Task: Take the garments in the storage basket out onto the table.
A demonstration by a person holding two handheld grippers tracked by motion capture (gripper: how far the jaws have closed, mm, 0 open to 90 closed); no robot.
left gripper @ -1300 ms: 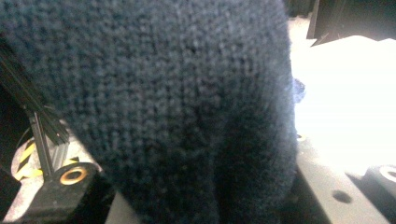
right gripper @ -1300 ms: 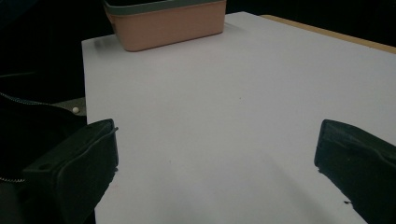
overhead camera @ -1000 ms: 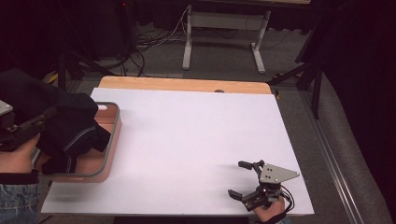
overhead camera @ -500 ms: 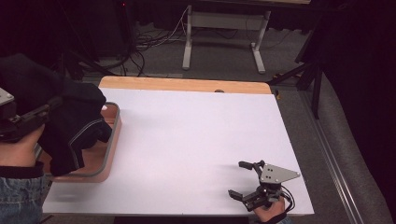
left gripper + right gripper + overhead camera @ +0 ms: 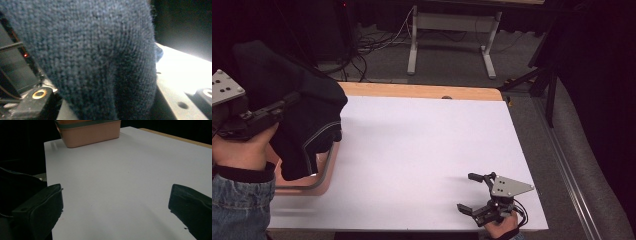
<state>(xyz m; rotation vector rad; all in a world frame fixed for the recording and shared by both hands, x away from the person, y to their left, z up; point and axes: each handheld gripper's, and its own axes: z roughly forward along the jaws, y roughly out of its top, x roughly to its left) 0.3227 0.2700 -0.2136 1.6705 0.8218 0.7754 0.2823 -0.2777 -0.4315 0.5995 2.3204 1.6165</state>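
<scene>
Item: dark knit garment [image 5: 302, 115], draped over your left gripper [image 5: 287, 102], hanging above the pink bin [image 5: 319, 177]; its jaws hidden, grip undeterminable. Your right gripper [image 5: 474, 192]: jaws wide, well apart from the bin.

White table [image 5: 422, 150] w/ wooden far edge; pink basket [image 5: 319, 177] at left.

Dim surroundings, glare on the white table [image 5: 422, 150], blurred close knit.

A metal table frame [image 5: 451, 37] and cables [image 5: 377, 42] sit on the floor behind the table.
</scene>
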